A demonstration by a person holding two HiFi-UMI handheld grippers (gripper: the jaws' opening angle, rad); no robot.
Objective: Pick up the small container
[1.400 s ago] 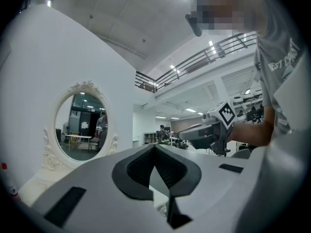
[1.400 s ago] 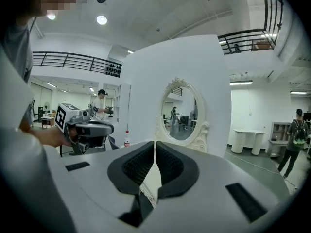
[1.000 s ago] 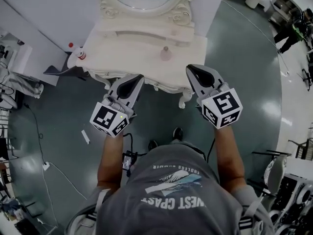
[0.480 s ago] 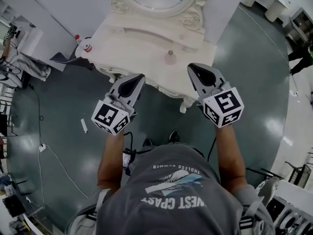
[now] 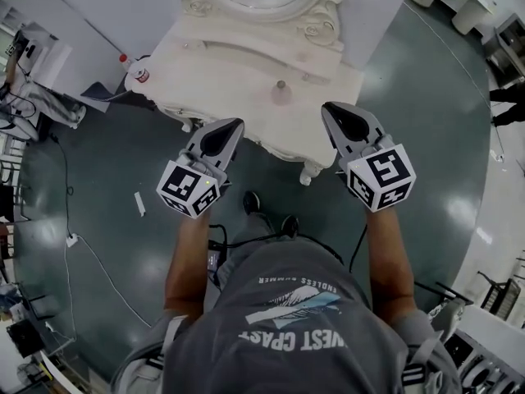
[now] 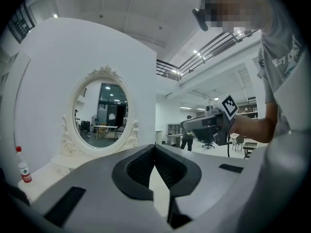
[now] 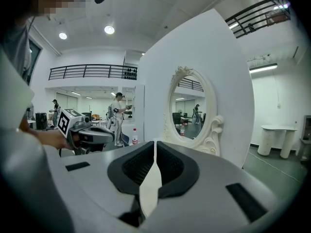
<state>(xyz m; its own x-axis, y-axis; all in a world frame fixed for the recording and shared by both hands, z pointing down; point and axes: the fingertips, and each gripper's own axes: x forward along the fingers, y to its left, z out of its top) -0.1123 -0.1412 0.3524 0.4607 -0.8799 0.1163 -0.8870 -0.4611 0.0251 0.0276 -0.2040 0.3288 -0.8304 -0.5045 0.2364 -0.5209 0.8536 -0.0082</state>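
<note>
There is one white dressing table (image 5: 238,72), one oval mirror (image 6: 102,113), one red-capped bottle (image 5: 135,71), and what looks like one small container (image 5: 280,93), indistinct from above.

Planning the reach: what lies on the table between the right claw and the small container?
Nothing. In the head view, only bare white table separates the right claw from the small container.

Floor (image 5: 107,212) glossy; dressing table (image 5: 238,80) matt, painted; shirt (image 5: 287,318) cloth.
</note>
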